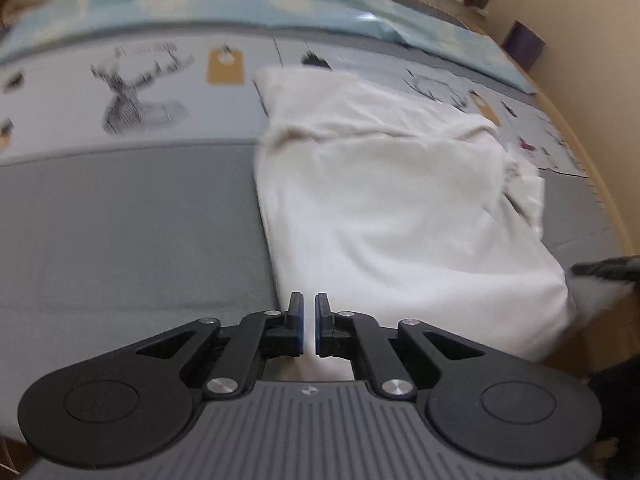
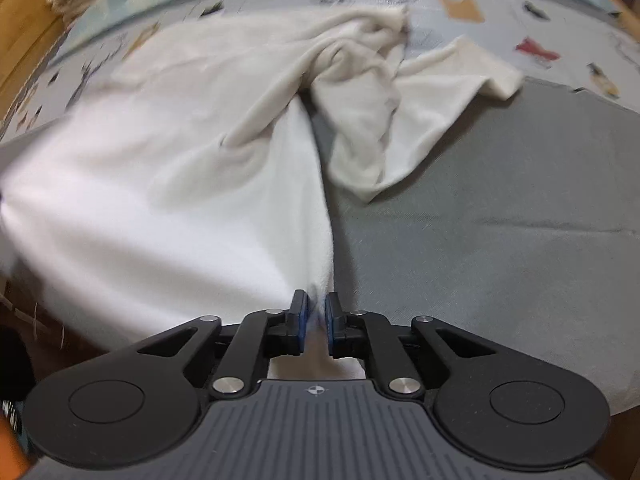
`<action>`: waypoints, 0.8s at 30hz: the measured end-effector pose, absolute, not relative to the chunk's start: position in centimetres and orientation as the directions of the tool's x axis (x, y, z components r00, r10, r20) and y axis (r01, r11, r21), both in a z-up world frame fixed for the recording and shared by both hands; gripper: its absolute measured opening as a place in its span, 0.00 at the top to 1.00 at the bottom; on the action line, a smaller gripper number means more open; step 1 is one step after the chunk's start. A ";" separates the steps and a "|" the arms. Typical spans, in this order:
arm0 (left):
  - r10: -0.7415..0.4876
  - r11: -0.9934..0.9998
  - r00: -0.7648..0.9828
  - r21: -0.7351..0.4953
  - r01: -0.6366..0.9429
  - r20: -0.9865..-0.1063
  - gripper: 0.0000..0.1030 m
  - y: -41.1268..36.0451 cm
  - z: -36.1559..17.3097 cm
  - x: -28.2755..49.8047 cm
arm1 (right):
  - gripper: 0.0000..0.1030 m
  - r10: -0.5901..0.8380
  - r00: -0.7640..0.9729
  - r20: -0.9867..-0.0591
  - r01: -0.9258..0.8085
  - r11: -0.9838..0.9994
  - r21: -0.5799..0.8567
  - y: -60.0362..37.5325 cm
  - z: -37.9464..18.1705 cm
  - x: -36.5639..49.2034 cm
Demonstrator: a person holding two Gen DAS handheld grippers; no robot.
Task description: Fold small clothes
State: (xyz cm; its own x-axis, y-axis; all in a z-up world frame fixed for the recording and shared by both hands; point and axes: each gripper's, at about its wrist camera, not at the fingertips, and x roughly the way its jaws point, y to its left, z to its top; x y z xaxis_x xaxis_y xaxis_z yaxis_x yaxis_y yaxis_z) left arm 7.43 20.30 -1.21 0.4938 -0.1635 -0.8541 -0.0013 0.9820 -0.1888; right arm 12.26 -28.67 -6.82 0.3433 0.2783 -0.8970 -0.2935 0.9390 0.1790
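— Grey bedcover (image 1: 132,216) fills the left wrist view, with a printed band of stags and tags beyond it. Where is the white garment (image 1: 392,208)?

— Spread on that bedcover. Its near hem comes right to the left gripper (image 1: 309,326), whose fingers stand almost together over the hem; I cannot tell whether cloth is caught between them.

— And the right wrist view?

— Same white garment (image 2: 180,168), stretched towards the right gripper (image 2: 317,326). Its near corner runs between those fingers, which are clamped on it. Beyond, a crumpled sleeve (image 2: 384,120) lies on the bedcover (image 2: 500,220).
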 end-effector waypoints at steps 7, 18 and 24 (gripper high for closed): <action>-0.149 0.971 0.589 -0.229 -0.064 -0.795 0.84 18.0 -2.0 10.2 | 0.77 0.230 0.656 -0.719 0.076 0.927 0.367 -34.3 -4.1 14.6; -0.161 0.977 0.624 -0.211 -0.007 -0.765 0.84 13.1 -2.9 15.8 | 0.63 0.113 0.692 -0.713 0.276 0.871 0.406 -35.3 -8.5 21.8; -0.157 0.981 0.615 -0.194 0.007 -0.773 0.84 13.0 -3.6 17.5 | 0.62 0.149 0.649 -0.746 0.323 0.834 0.447 -36.2 -11.9 27.3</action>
